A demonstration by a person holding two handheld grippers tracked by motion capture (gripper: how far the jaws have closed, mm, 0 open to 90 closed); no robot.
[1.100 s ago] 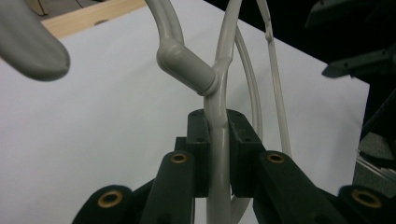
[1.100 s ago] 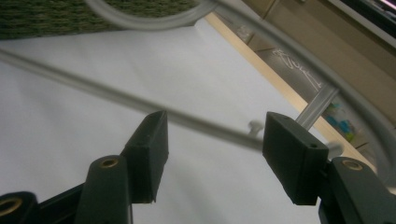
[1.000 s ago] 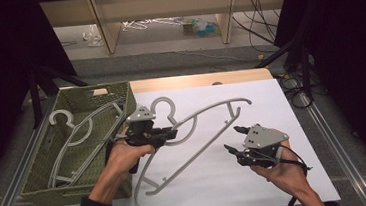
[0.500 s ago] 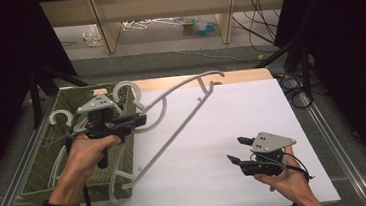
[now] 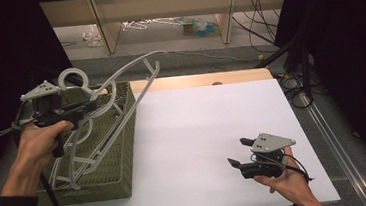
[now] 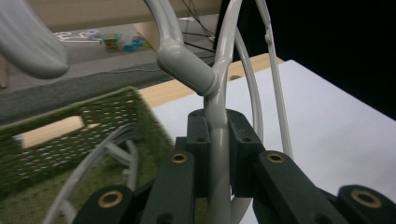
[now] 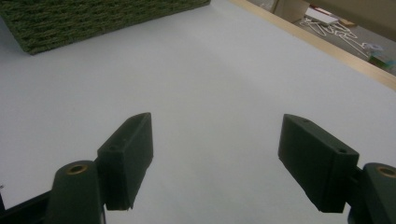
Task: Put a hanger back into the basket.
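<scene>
The left gripper (image 5: 88, 105) clamps a grey hanger (image 5: 119, 83) tight — held over the green basket (image 5: 120, 153); the right gripper (image 5: 236, 153), jaws just widening, hovers empty above the white table (image 5: 197, 122).

Basket (image 5: 120, 153) sits left on the table (image 5: 212, 120) — hangers (image 5: 83, 164) inside.

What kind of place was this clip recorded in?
Likely a lab or recording studio, not a home: a white-topped table ringed by black curtains, loose cables on the floor, and a green woven basket of grey hangers.
</scene>
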